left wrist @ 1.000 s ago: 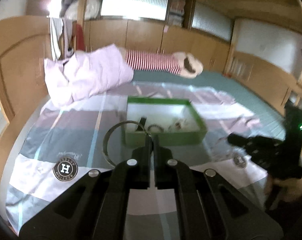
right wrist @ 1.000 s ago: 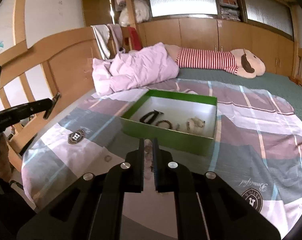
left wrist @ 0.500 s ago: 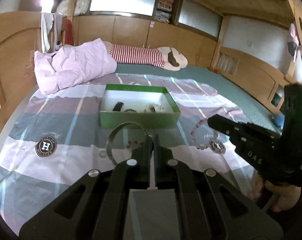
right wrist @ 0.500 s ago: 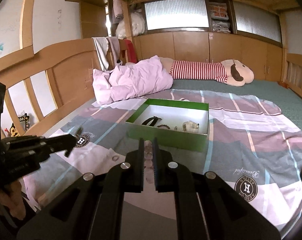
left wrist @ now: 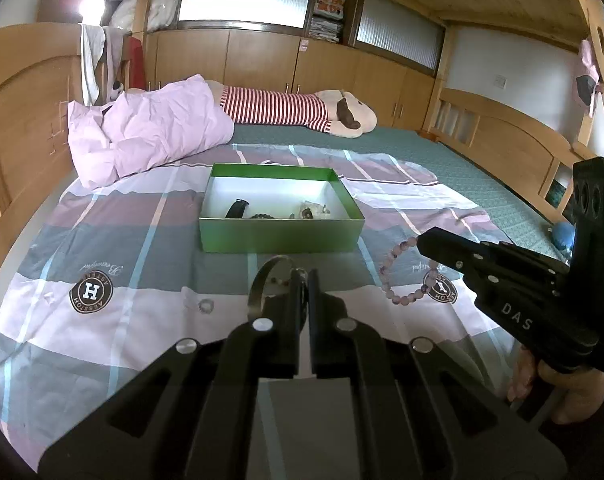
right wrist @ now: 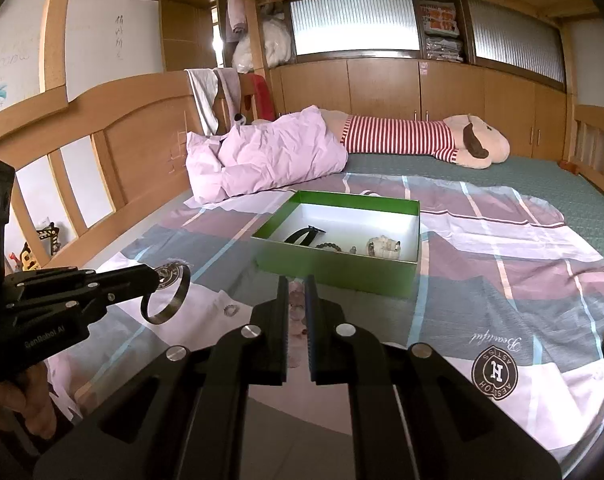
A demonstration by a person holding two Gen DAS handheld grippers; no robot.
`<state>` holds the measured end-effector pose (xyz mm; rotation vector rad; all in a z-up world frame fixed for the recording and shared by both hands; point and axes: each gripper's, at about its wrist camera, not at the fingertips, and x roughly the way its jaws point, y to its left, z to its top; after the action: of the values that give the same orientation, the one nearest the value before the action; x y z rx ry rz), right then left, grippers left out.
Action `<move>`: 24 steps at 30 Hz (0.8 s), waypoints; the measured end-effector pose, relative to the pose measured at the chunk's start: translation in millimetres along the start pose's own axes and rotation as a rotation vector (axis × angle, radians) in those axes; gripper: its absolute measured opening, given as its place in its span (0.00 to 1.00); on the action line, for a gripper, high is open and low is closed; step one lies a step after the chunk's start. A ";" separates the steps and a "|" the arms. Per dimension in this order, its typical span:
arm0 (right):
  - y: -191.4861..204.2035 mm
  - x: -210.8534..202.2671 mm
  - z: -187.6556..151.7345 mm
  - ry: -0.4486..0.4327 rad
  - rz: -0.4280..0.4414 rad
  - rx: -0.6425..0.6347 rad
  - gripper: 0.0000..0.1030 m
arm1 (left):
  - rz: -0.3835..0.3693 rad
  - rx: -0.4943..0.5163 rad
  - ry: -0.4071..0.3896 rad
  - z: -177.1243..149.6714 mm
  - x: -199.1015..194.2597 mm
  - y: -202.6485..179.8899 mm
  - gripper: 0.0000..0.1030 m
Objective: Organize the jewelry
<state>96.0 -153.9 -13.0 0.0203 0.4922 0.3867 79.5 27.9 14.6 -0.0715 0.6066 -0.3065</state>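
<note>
Crumpled pink duvet (left wrist: 150,128) beside a striped plush toy (right wrist: 421,140), before wooden wardrobe doors (right wrist: 381,84).

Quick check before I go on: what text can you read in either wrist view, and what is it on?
"DAS": right claw body.
"GenRobot AI": left claw body.
"H", ringed by "AESSTOH" (uncertain): round emblem on bedsheet.
"Beautiful": script above emblem, seen upside down.
Wall writing: unreadable.
</note>
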 end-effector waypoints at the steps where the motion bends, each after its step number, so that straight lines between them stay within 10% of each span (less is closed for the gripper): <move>1: 0.5 0.1 -0.2 0.000 0.000 0.000 0.08 | -0.001 -0.001 0.001 0.1 0.3 0.7 0.04; 24: 3.2 8.3 -3.6 0.012 0.005 -0.007 0.08 | 0.002 0.012 0.009 -0.6 2.2 1.8 0.03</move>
<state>99.9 -148.2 -19.7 0.0120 0.5024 0.3936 81.3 29.0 12.7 -0.0584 0.6141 -0.3090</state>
